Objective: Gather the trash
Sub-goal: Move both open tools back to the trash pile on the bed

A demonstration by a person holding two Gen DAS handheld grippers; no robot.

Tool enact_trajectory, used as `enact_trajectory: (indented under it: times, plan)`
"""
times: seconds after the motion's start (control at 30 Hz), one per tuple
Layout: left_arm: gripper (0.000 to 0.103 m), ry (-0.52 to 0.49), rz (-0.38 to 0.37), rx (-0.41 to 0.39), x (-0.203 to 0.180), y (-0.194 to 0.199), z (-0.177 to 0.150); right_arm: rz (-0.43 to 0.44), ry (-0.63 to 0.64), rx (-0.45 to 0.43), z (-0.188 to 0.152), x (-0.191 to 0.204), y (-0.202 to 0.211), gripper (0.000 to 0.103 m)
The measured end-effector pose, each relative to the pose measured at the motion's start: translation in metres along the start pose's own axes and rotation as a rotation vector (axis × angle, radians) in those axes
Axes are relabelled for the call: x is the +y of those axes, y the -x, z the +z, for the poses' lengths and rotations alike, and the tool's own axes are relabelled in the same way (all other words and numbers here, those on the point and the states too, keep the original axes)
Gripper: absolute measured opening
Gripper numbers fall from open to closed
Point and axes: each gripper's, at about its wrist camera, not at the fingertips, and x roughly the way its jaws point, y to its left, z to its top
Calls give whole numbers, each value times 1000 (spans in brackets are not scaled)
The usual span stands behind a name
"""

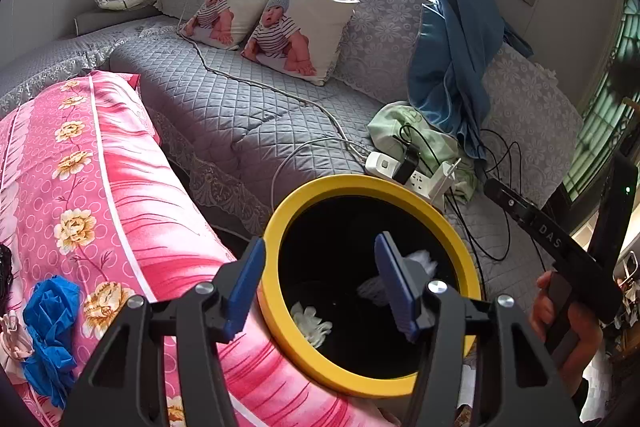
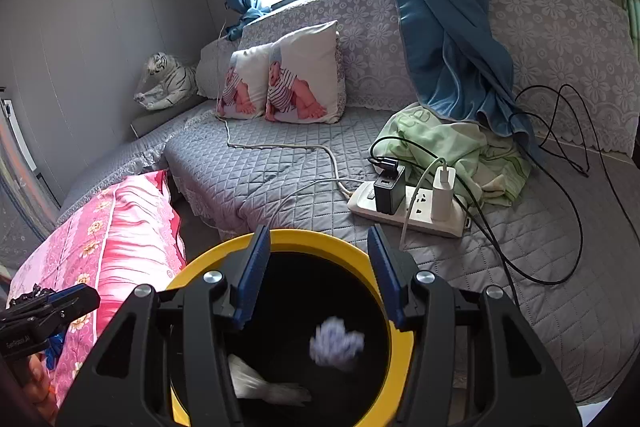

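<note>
A black bin with a yellow rim [image 1: 276, 219] stands between the pink quilt and the grey sofa. My left gripper [image 1: 320, 287] hangs open over its mouth with nothing between the blue pads. White crumpled paper [image 1: 310, 321] lies inside, and a blurred white wad [image 1: 420, 261] shows by the right finger. My right gripper [image 2: 320, 283] is also open above the bin's rim [image 2: 320, 241]. A blurred bluish-white paper ball [image 2: 336, 343] is below its fingers inside the bin, over a white scrap [image 2: 260, 383]. A crumpled blue item [image 1: 48, 327] lies on the quilt.
The pink flowered quilt [image 1: 120, 187] lies left of the bin. A power strip [image 2: 404, 207] with chargers and black cables sits on the quilted sofa [image 2: 260, 171] behind it, beside a green cloth [image 2: 460, 147] and a blue curtain [image 2: 448, 47]. Two pillows [image 1: 288, 31] lean on the backrest.
</note>
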Motion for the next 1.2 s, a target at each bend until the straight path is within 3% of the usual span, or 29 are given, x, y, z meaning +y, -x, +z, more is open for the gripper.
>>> enact_trajectory:
  times: [0.3, 0.67, 0.87, 0.93, 1.2]
  plan:
    - [61, 29, 42, -109, 13, 55, 11, 42, 9, -91, 9, 12, 40, 48]
    - [67, 92, 171, -243, 53, 148, 0, 221, 139, -129, -2, 81, 74, 48]
    - [68, 144, 280, -295, 93, 196, -17, 368, 247, -118, -22, 130, 83, 48]
    - [74, 165, 308, -316, 106, 213, -23, 415, 281, -108, -30, 146, 85, 50]
    - [81, 204, 446, -372, 148, 265, -57, 539, 357, 5, -57, 201, 77, 51]
